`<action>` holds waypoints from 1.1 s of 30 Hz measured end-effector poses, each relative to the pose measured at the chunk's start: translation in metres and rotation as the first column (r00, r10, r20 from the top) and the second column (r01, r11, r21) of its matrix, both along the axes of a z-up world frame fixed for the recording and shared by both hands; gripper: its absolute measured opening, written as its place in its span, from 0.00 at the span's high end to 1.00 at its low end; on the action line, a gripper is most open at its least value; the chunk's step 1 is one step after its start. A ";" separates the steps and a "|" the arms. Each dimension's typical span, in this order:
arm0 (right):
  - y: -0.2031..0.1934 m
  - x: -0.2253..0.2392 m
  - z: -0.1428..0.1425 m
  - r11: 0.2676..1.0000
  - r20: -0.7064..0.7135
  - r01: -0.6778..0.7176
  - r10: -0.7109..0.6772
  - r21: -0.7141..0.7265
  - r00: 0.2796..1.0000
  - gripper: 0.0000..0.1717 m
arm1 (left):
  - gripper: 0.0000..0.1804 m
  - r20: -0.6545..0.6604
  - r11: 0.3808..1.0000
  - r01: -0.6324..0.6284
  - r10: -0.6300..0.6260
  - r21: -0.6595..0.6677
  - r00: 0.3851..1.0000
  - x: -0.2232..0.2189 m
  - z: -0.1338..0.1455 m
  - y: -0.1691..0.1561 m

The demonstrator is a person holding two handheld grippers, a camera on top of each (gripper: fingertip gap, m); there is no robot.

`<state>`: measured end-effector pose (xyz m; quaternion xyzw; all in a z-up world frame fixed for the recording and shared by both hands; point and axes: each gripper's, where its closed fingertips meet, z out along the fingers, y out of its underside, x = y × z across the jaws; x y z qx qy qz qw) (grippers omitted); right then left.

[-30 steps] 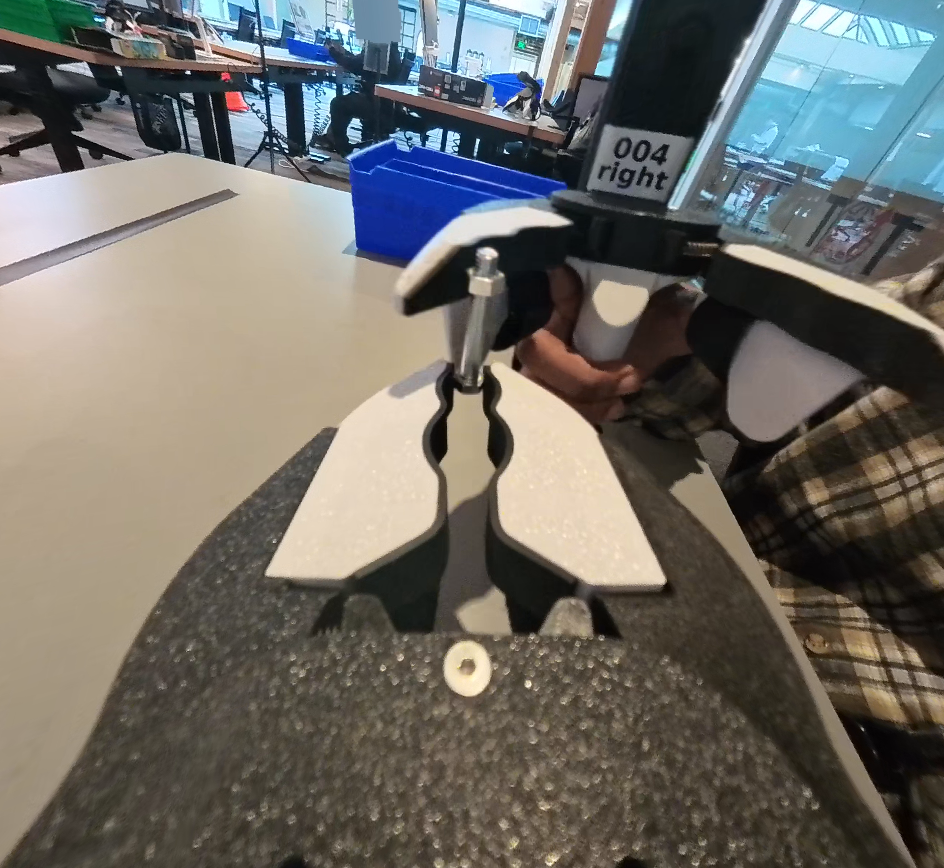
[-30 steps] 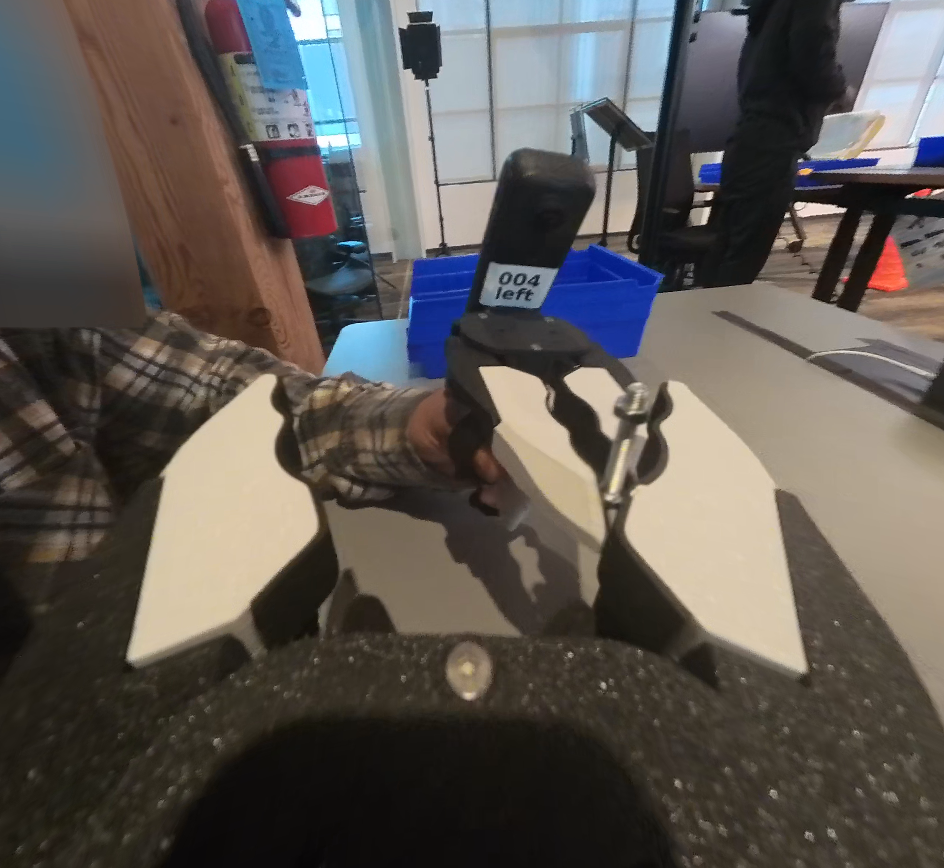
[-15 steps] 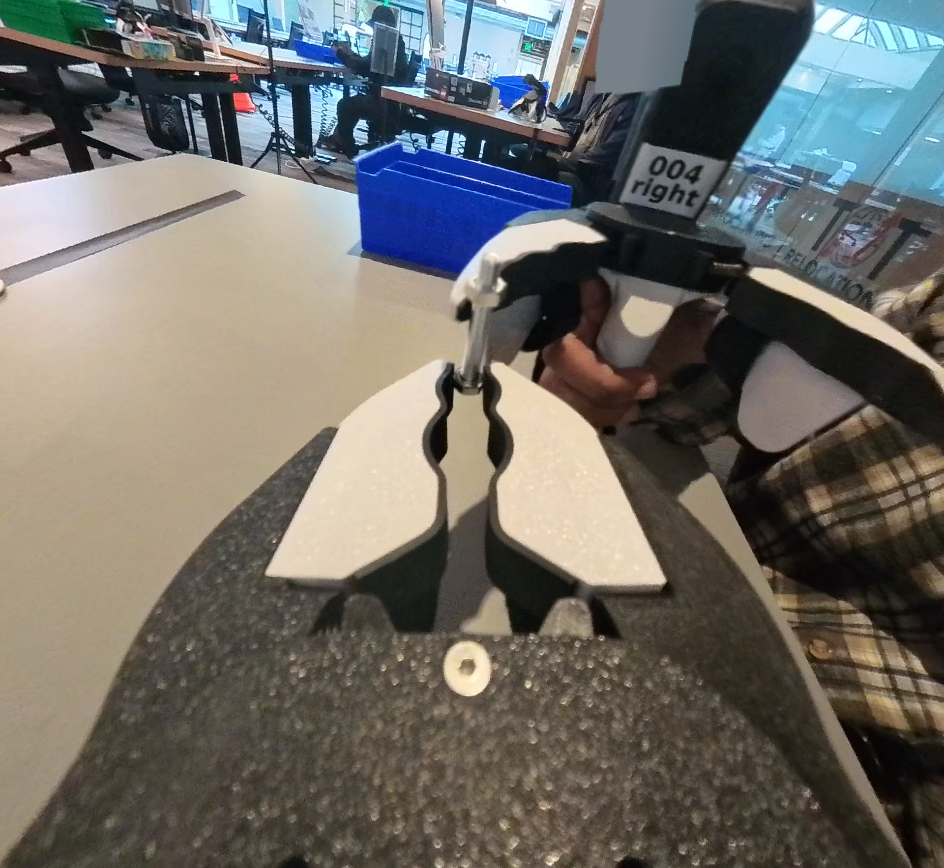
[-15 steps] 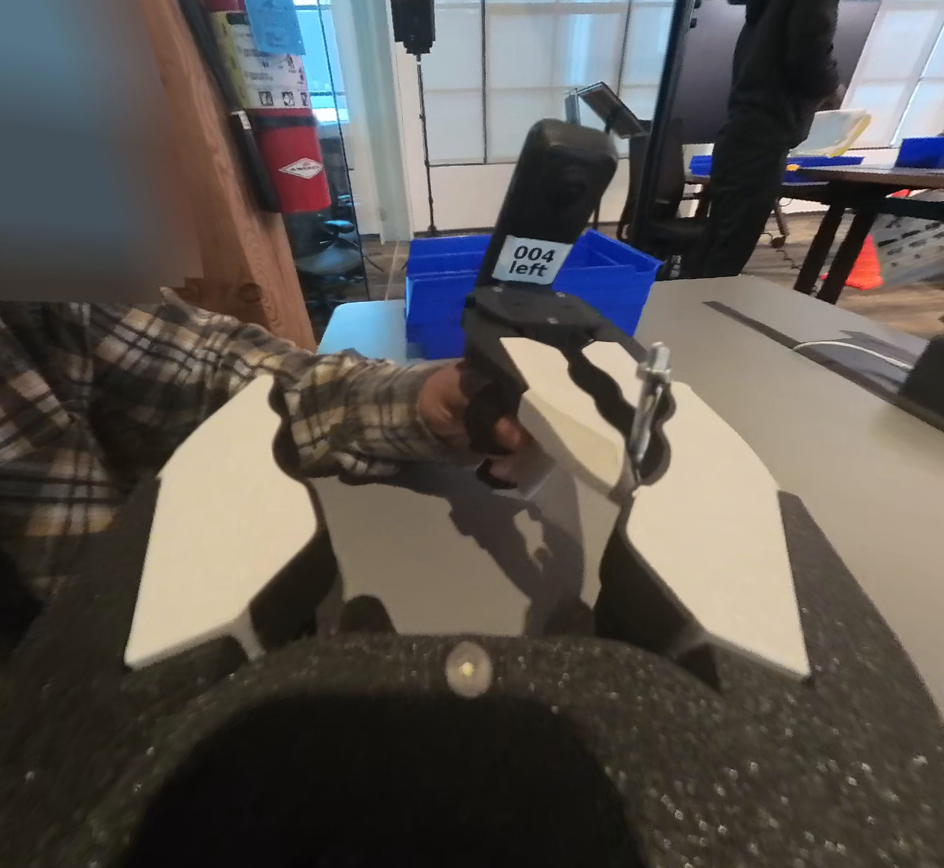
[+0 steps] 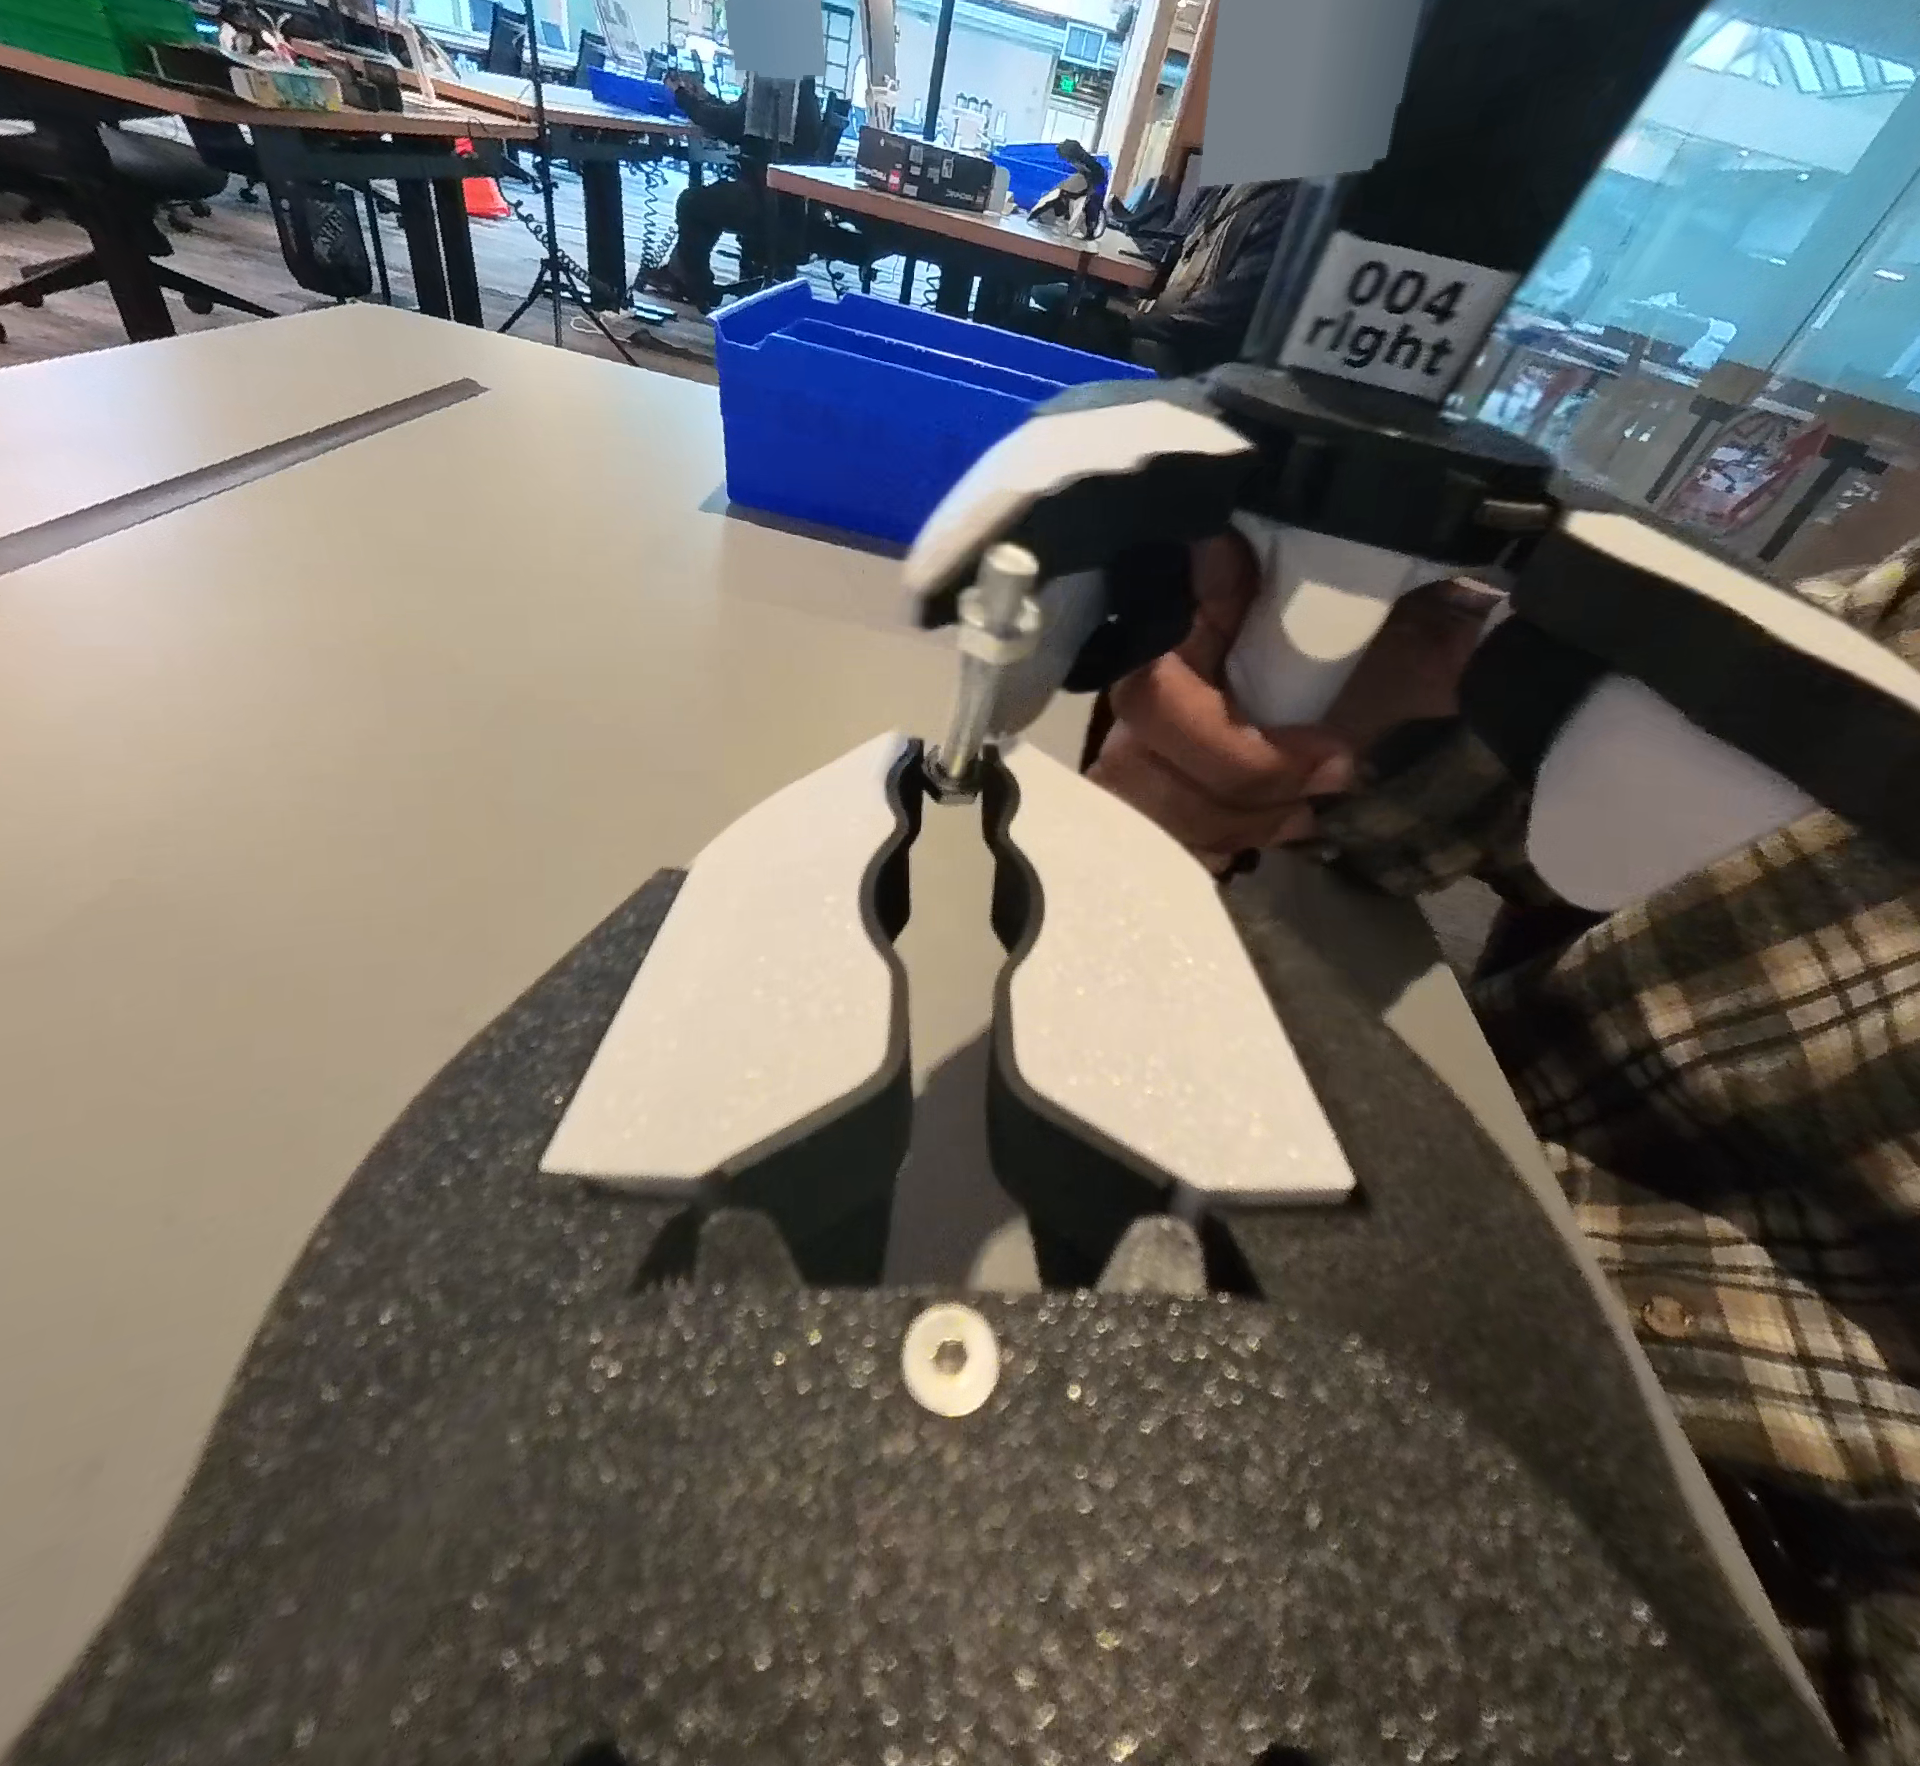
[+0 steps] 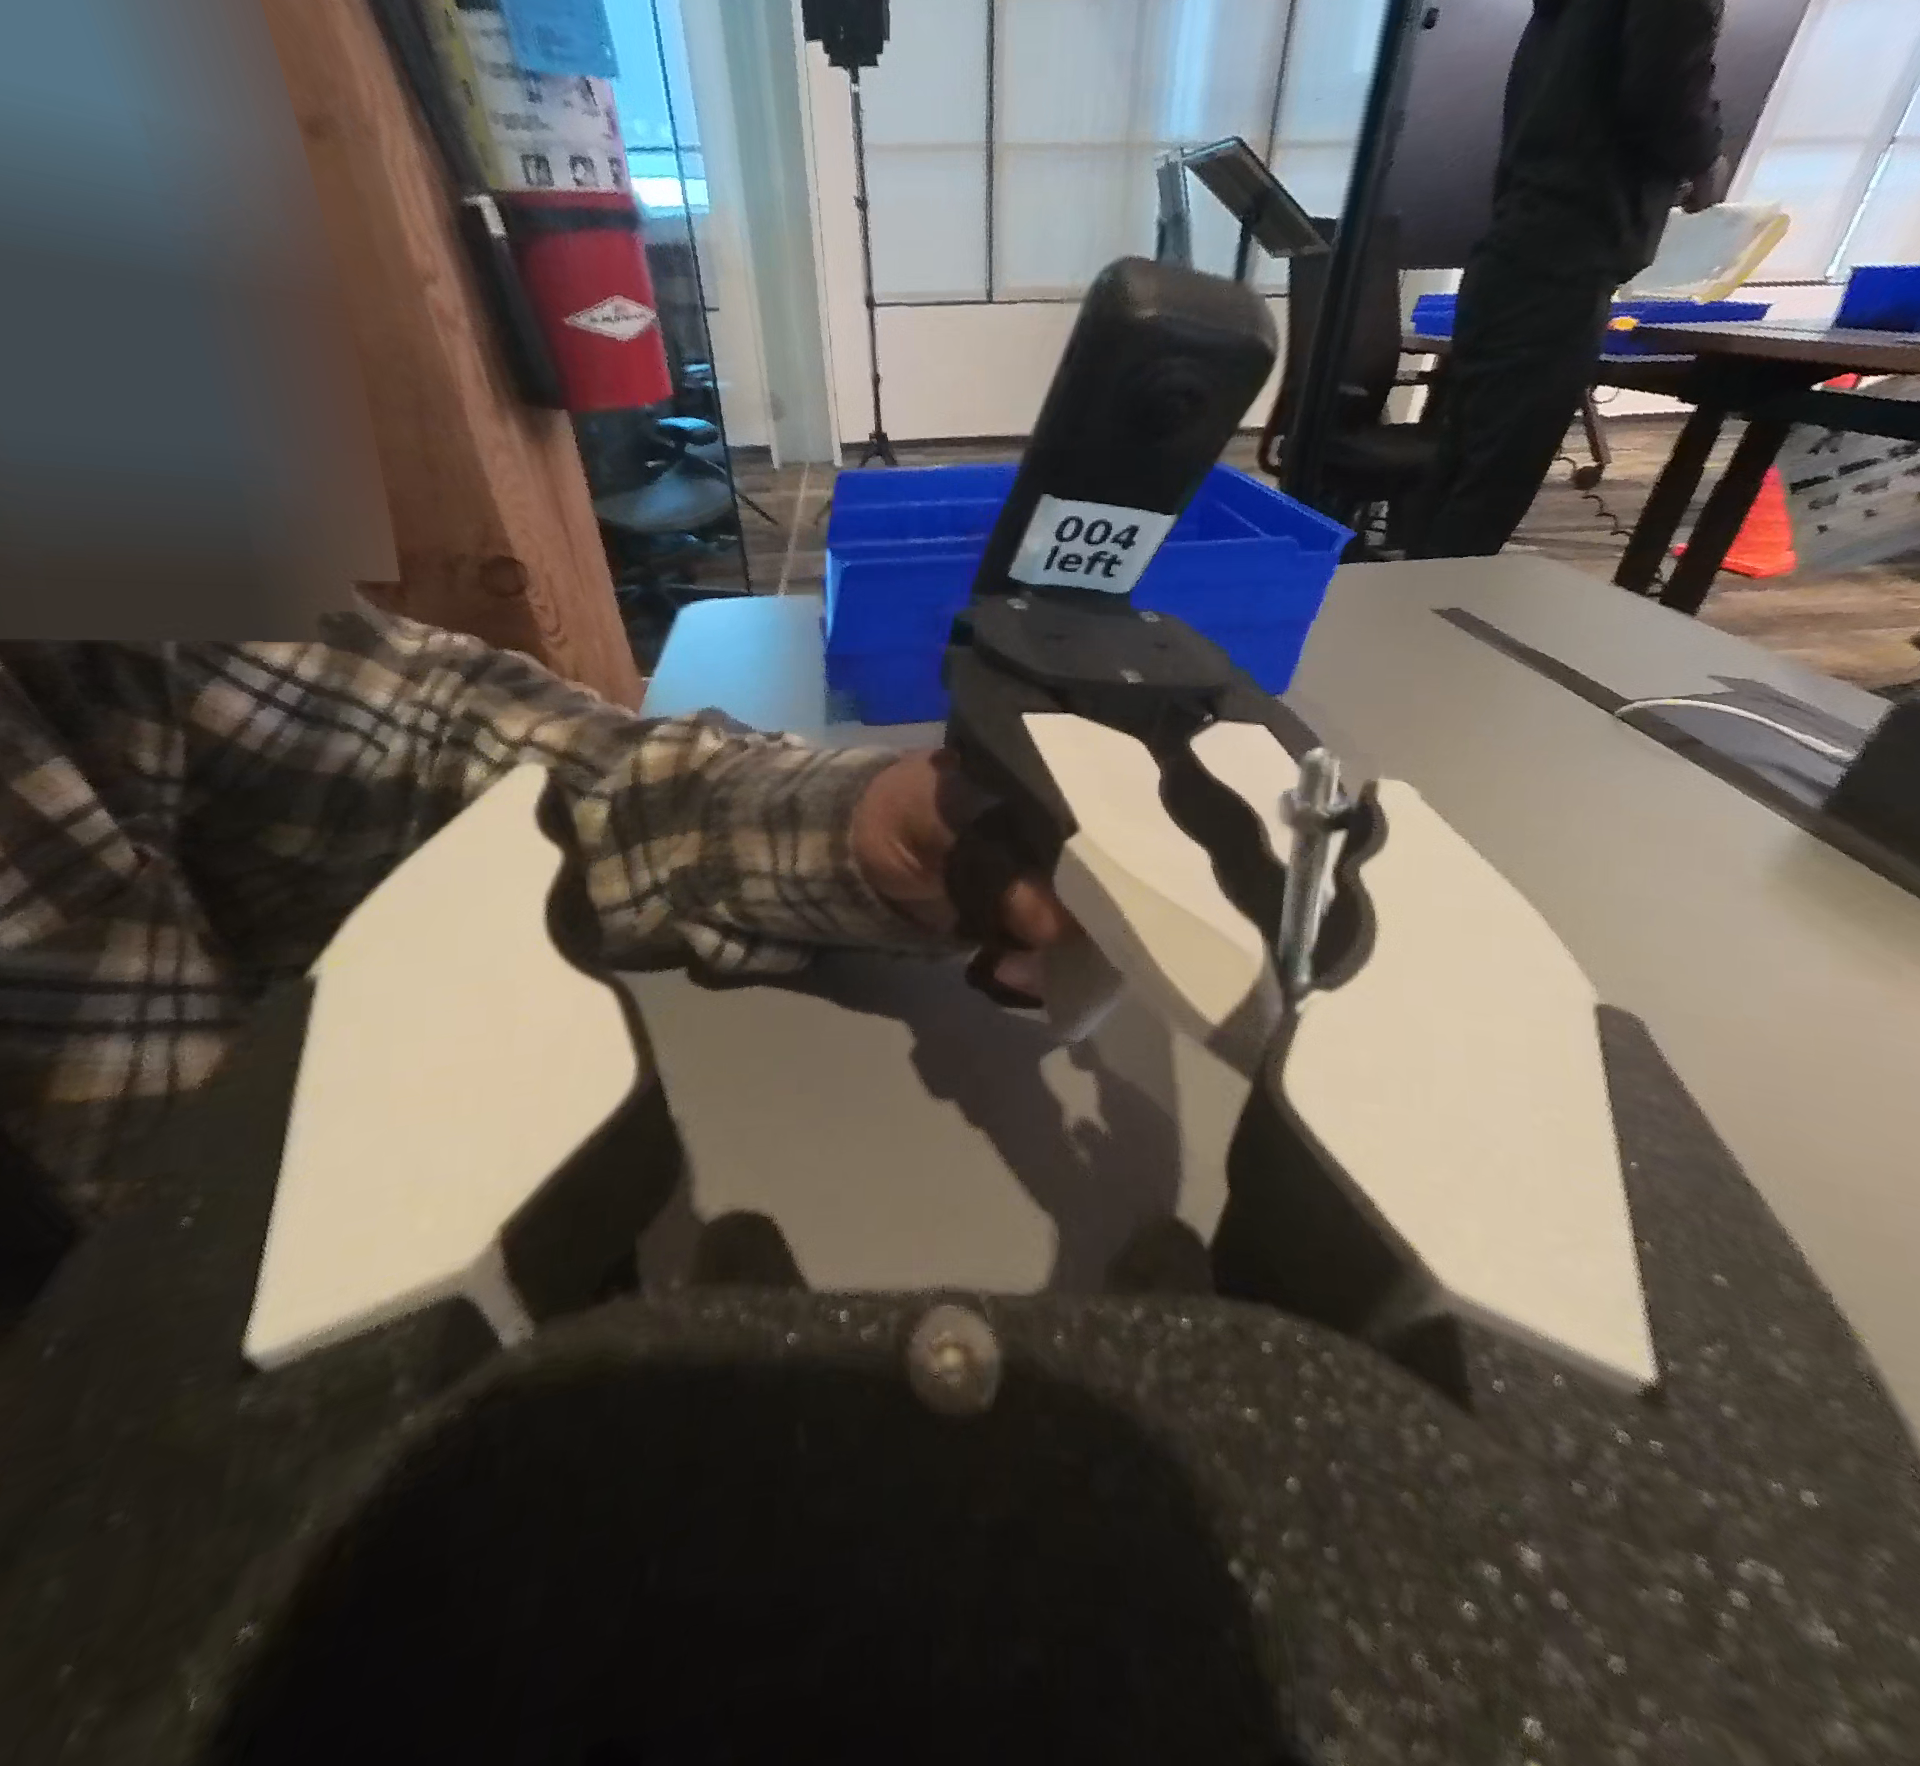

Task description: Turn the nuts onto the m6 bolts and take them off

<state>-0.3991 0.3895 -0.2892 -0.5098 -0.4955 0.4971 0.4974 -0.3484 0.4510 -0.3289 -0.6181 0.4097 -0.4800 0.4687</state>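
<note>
The left gripper [image 5: 958,774] is closed on the head end of the bolt [image 5: 975,677], both pads pressing the hex head at the very fingertips. The bolt stands up and away from those tips, its long axis tilted slightly right of vertical, shank rising free above the table [image 5: 364,677]. The nut [image 5: 1000,620] sits high on the shank, just below the top end, so a short stub of thread shows above it.

The right gripper [image 6: 961,869] has its jaws spread wide and holds nothing. In its own view the bolt [image 6: 1311,869] stands just inside the right finger [image 6: 1455,1041], next to the scalloped inner edge, while the left finger [image 6: 447,1041] is well apart from it. From the left wrist view, one right fingertip [image 5: 1023,511] hangs just above and behind the bolt's top, so close that contact cannot be ruled out.

So the nut lies off-centre in the open jaws, hard toward one side. To pinch it squarely, I judge the right gripper has to shift sideways so the nut sits midway, with the fingers crossing the bolt's axis at nut height. The blue bin [image 5: 894,428] stands at the table's far edge, behind both grippers.
</note>
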 end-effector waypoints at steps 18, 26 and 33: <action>0.007 0.016 0.003 0.998 0.007 0.062 -0.062 0.034 0.998 0.25 | 0.94 -0.005 1.000 0.012 -0.012 -0.011 1.000 0.003 0.000 -0.002; -0.003 0.012 -0.004 1.000 0.035 0.014 -0.015 0.022 0.999 0.24 | 0.94 -0.005 1.000 0.000 0.000 -0.007 1.000 0.001 0.002 -0.001; 0.011 0.006 0.001 1.000 0.015 0.023 -0.024 0.014 1.000 0.24 | 0.94 -0.019 0.999 0.030 -0.031 -0.011 0.999 0.009 -0.002 -0.007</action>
